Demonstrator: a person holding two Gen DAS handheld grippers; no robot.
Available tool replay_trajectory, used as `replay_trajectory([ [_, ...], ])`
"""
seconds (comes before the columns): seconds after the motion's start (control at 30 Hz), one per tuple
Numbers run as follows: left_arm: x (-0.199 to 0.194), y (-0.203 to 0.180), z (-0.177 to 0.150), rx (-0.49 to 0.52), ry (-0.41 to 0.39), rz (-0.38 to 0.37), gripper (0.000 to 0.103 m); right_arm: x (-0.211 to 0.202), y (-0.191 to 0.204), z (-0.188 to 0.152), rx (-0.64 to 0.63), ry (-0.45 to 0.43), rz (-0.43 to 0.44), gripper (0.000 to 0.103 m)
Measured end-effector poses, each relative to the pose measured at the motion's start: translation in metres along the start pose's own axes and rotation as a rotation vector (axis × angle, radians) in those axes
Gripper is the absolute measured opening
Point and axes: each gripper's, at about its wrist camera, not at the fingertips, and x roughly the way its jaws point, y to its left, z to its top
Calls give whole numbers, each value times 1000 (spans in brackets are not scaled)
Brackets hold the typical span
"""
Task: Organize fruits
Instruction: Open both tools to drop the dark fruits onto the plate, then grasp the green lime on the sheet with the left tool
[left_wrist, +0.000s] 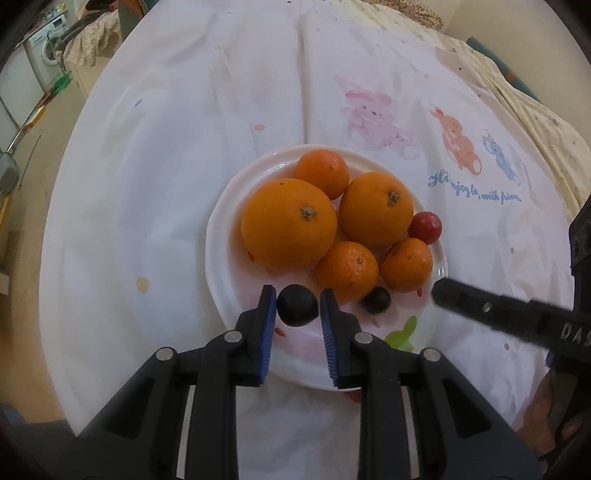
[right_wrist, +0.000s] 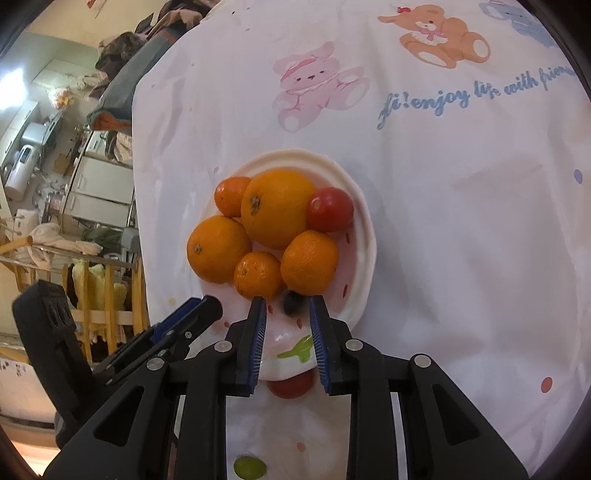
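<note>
Flanking a round dark berry (left_wrist: 297, 304) apiece, left gripper (left_wrist: 298, 294) and right gripper (right_wrist: 288, 301), jaws slightly spread; oranges (left_wrist: 289, 223) stem-up.

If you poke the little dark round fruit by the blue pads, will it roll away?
Probably. The dark fruit looks round and smooth, so it would likely roll on the slick white plate. It seems small and light. The oranges beside it might stop it.
</note>
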Motion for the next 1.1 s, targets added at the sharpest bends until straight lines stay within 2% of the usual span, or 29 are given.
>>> replay_trajectory([
  [0.03, -1, 0, 0, 1, -2, -1, 42, -2, -1, 1, 5, -7, 2, 32],
  [0.07, -3, 0, -1, 3, -11, 4, 57, -5, -1, 1, 10, -15, -2, 44],
  [0.1, -5, 0, -2, 3, -20, 8, 63, -7, -1, 1, 11, -22, -4, 59],
  [0.17, -10, -1, -3, 6, -37, 6, 75, -13, 0, 1, 7, -39, -13, 60],
  [0.47, -29, 4, -5, -9, -59, -17, 77, -40, -3, -15, 24, -95, -30, 60],
  [0.7, -50, 11, -13, -13, -86, -23, 77, -50, 3, -31, -6, -101, -61, 60],
  [1.1, -109, 16, -45, 69, -89, -32, 77, -70, 13, -63, -44, -131, -54, 69],
])
